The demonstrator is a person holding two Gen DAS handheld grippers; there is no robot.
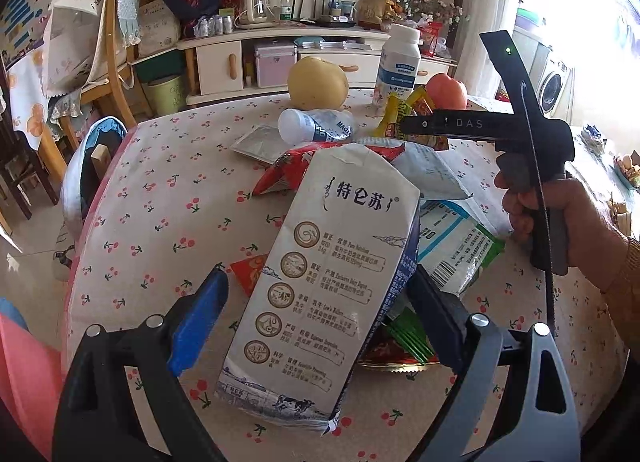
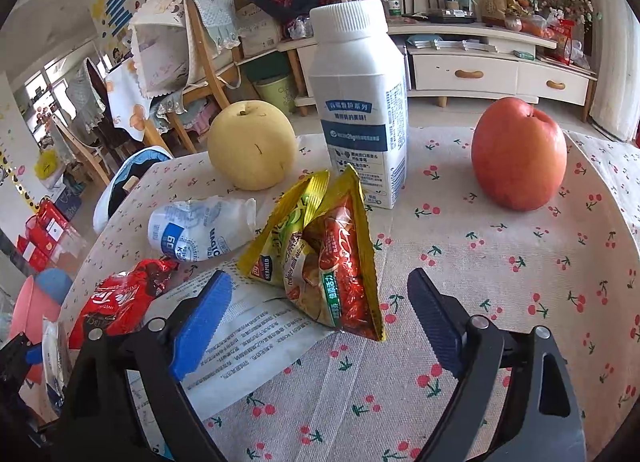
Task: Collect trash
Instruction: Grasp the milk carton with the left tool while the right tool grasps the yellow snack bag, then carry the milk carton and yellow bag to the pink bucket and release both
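one pear [image 2: 253,144], one apple [image 2: 519,153], two bottles [image 2: 359,102].

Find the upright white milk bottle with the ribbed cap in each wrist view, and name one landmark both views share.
Left wrist view: the milk bottle stands small at the far table edge, upper centre-right, between the yellow pear and the red apple.
Right wrist view: the milk bottle is large, upper centre, behind the gold snack packet.
Shared landmark: the yellow pear, left of the bottle.

White cloth tabletop [image 2: 500,282] dotted with red cherries; pale yellow round pear [image 2: 252,144]; orange-red apple [image 2: 519,154]; gold-and-red foil wrapper [image 2: 336,262].
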